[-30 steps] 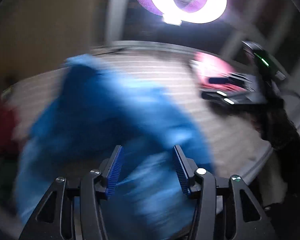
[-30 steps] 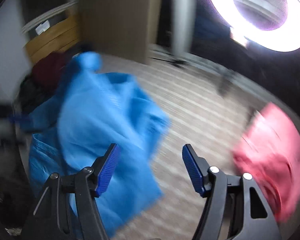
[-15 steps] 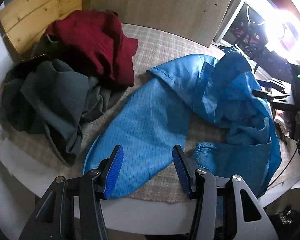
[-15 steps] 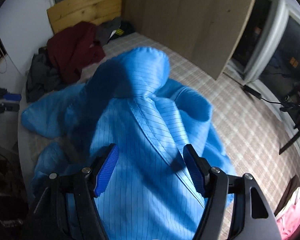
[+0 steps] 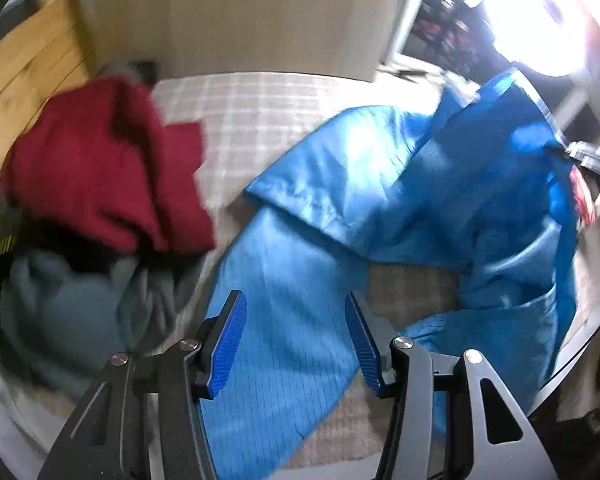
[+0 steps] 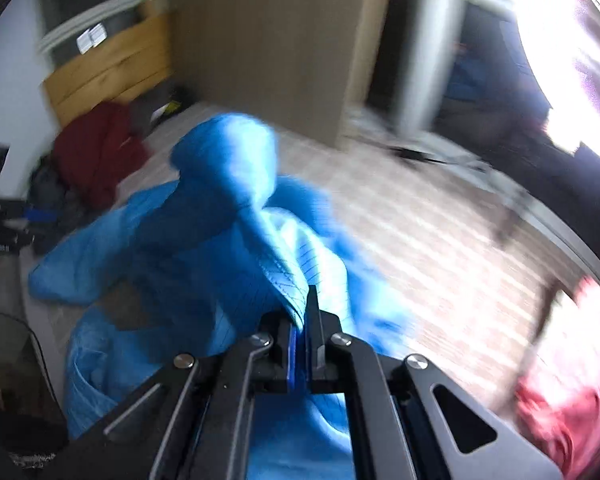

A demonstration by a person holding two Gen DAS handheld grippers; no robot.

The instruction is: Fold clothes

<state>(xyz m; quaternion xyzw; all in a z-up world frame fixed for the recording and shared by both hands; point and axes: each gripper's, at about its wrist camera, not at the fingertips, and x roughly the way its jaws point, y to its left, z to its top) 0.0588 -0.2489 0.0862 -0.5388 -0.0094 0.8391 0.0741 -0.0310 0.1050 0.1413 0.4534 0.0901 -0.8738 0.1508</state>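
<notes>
My left gripper (image 5: 296, 340) has its jaws wide apart and holds nothing; it hangs over the lower middle of the left view, above a flat sleeve or panel of the blue garment (image 5: 380, 208). My right gripper (image 6: 300, 332) is clamped tight on a fold of the blue garment (image 6: 228, 240), the cloth pinched between the blue pads (image 6: 293, 354) at lower centre and rising in a bunched peak toward the middle of the frame. Only the left view shows the garment's spread: one part flat across the checked bed cover (image 5: 244, 108), the rest lifted at the right of the frame. It also shows the dark red garment (image 5: 100, 168) at left lying on top of a grey-green one (image 5: 60, 312), both beside the blue one. Only the right view shows a pink garment (image 6: 568, 392) at lower right, well apart from the blue one, and a bright lamp glare at upper right. Wooden headboard (image 6: 112, 64) sits upper left there. Versus half a second ago: right jaws were wide open over the fabric, now closed on it; left jaws unchanged, still open. Both views are motion-blurred now, sharp then. No containers in view.
</notes>
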